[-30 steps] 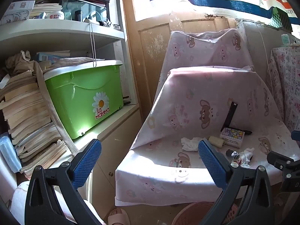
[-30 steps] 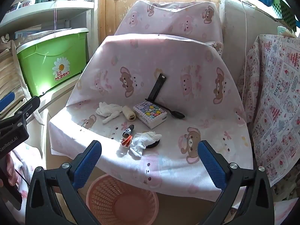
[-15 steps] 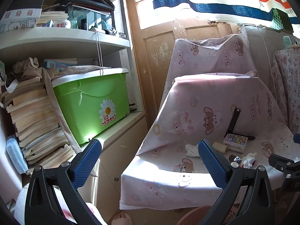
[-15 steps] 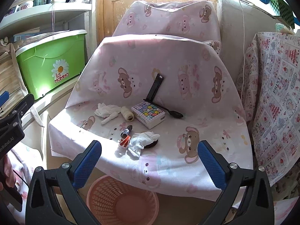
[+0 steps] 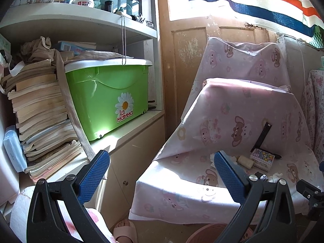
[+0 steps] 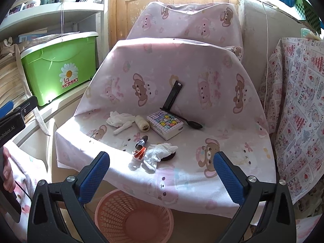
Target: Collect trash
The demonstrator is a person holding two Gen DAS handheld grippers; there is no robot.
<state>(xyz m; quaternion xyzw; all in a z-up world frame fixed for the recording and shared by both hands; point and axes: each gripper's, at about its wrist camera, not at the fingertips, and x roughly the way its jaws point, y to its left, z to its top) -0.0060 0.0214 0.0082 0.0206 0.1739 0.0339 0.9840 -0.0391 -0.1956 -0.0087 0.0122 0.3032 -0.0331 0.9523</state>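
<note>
At the middle of the right wrist frame, a crumpled tissue [image 6: 160, 154] lay on the bear-print cover [image 6: 202, 77], between and above the spread, empty fingers of the right gripper [image 6: 162, 177]; a pink basket [image 6: 133, 216] sat below. In the left wrist frame, the left gripper [image 5: 162, 177] gaped empty too, level, facing the cover's left edge.

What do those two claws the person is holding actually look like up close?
Each claw, left and right, has two black plastic fingers shaped like open triangular frames, joined by silver screws and tipped with blue, grid-textured pads. The left claw's black body carries white lettering.
</note>
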